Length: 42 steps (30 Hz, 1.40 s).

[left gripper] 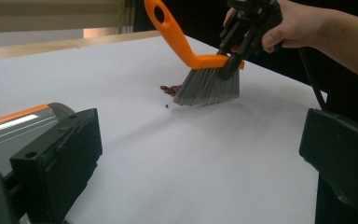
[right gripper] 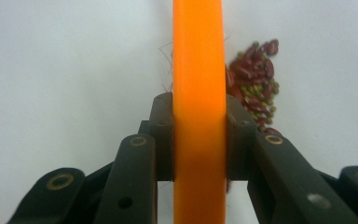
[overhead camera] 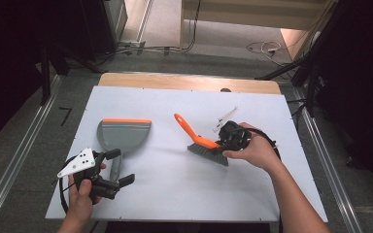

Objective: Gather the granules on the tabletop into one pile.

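A brush (overhead camera: 194,133) with an orange handle and grey bristles stands on the white board (overhead camera: 175,189), right of centre. My right gripper (overhead camera: 219,143) is shut on the orange handle (right gripper: 199,70) just above the bristles (left gripper: 207,86). A small pile of red and green beans (right gripper: 254,84) lies on the board right beside the bristles, and the beans (left gripper: 170,89) also show in the left gripper view. A grey dustpan (overhead camera: 124,133) with an orange lip lies flat at the left. My left gripper (overhead camera: 119,167) is open at the dustpan's handle (overhead camera: 115,167), jaws wide apart, holding nothing.
The board lies on a wooden table whose far edge (overhead camera: 189,81) shows behind it. Metal rails (overhead camera: 14,165) run along the floor on both sides. Cables (overhead camera: 264,47) lie on the floor beyond the table. Bare board stretches between dustpan and brush.
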Motion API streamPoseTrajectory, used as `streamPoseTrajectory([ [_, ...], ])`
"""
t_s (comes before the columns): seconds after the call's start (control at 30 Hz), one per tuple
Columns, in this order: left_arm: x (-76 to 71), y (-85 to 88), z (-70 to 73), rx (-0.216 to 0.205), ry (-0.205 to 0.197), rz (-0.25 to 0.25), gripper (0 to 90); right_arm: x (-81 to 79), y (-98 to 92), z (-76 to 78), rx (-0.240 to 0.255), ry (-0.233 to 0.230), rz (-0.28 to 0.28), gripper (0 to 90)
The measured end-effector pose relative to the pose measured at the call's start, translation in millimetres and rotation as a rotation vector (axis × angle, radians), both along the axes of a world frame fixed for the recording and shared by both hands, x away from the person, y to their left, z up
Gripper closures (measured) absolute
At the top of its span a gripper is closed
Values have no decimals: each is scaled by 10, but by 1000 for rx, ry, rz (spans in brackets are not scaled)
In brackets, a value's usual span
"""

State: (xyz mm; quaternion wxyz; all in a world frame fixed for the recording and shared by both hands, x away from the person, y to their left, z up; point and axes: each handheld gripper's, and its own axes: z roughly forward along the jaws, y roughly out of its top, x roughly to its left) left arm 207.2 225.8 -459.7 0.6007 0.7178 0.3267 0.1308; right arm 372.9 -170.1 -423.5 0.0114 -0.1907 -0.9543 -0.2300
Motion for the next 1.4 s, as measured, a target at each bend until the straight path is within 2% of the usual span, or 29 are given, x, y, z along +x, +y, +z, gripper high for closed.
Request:
streamPoseTrajectory([
  [0.03,2,2,-1,0,0,1,1,-11,22,26,13,16,-22,685],
  [0.1,5,1,1,-1,0,2,1,-32,100,68,21,19,-62,684],
  [0.17,2,-6,4,0,-1,1,1,-56,221,90,38,58,-157,684],
  [0.23,-3,-10,8,3,-3,0,1,-77,341,73,67,73,-230,684],
  [0.33,-14,0,11,-2,-5,2,1,-94,500,-14,121,123,-317,684],
  [0.4,-13,10,7,-5,-4,1,1,-79,573,-96,109,141,-349,684],
  [0.47,-12,18,6,-3,-5,1,1,-53,614,-177,74,152,-384,684],
  [0.5,-11,20,6,-4,-5,0,1,-35,604,-197,75,152,-405,684],
  [0.57,-9,24,6,-5,-4,0,1,15,548,-200,76,192,-461,685],
  [0.67,-4,21,4,-6,-4,0,1,73,441,-208,77,226,-503,684],
  [0.93,-3,-6,3,1,-2,-4,1,101,164,-192,72,216,-573,685],
  [1.17,0,-6,2,1,-2,-3,1,91,62,-160,82,210,-596,684],
  [1.3,4,2,-3,-1,2,-1,1,93,19,-63,125,208,-605,684],
  [1.4,7,-1,-4,-2,2,-1,1,106,37,2,138,197,-603,685],
])
